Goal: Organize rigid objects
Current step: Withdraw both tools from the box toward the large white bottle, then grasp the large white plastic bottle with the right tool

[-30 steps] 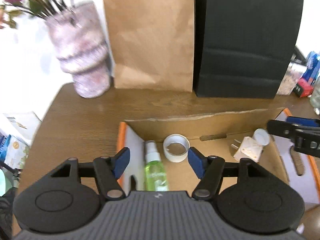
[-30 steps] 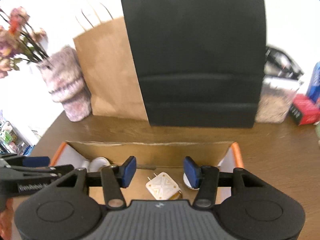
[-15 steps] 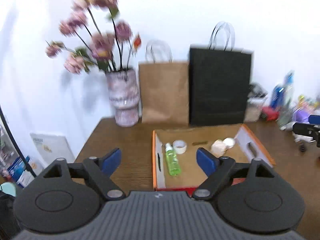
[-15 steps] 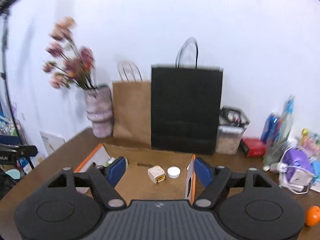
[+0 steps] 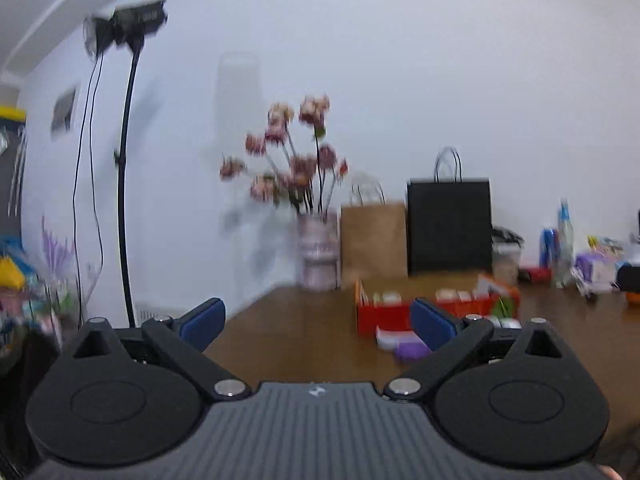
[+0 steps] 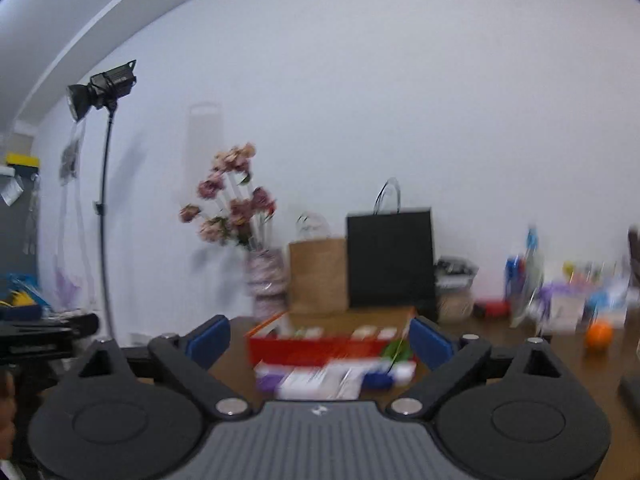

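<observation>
While blur hides the red box's [image 6: 320, 350] contents, both grippers [image 5: 318, 320] [image 6: 320, 340] gape empty.

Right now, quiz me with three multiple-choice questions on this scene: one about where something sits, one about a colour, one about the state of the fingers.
1. Where is the brown paper bag?
A. Between the flower vase and the black paper bag
B. Inside the red box
C. On the floor

2. What colour is the small round thing at the table's right?
A. Green
B. Orange
C. White

3. How are the left gripper fingers?
A. Shut on a bottle
B. Open, holding nothing
C. Out of view

Answers: 1 A, it stands between the two against the wall. 2 B, clearly orange in the right wrist view. 3 B, blue pads wide apart, only table between.
</observation>
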